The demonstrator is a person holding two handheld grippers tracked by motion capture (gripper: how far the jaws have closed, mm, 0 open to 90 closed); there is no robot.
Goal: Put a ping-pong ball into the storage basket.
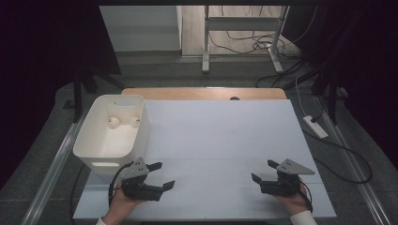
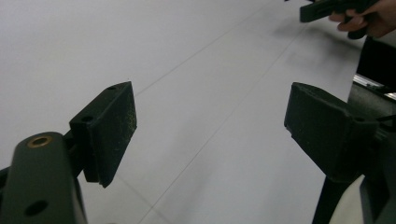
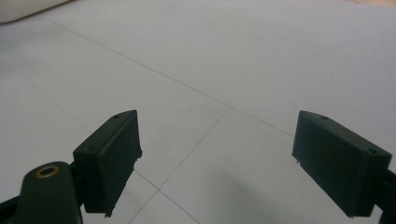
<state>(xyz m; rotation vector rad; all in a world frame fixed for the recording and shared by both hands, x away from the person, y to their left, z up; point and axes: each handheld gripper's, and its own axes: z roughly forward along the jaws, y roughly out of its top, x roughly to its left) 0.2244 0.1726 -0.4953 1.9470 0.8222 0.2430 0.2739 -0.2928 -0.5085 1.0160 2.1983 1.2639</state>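
A white bin [image 1: 112, 133] is seen at the left of the white worktop [image 1: 220, 136], with two small pale round items [image 1: 124, 122] lying against its far inner wall; what they are cannot be made out. The left tool [image 1: 162, 176] is held just beside the bin's near corner, its jaws spread and nothing gripped between them. The right tool [image 1: 264, 171] is held well apart at the near right edge, likewise released and empty. Between the two tools only bare sheet crossed by thin seams is seen. A wooden strip [image 1: 206, 93] is left uncovered at the far edge. Beyond it, a table frame [image 1: 241, 37] and loose cables [image 1: 244, 44] are seen on the floor. The forearms are cut off at the bottom edge.
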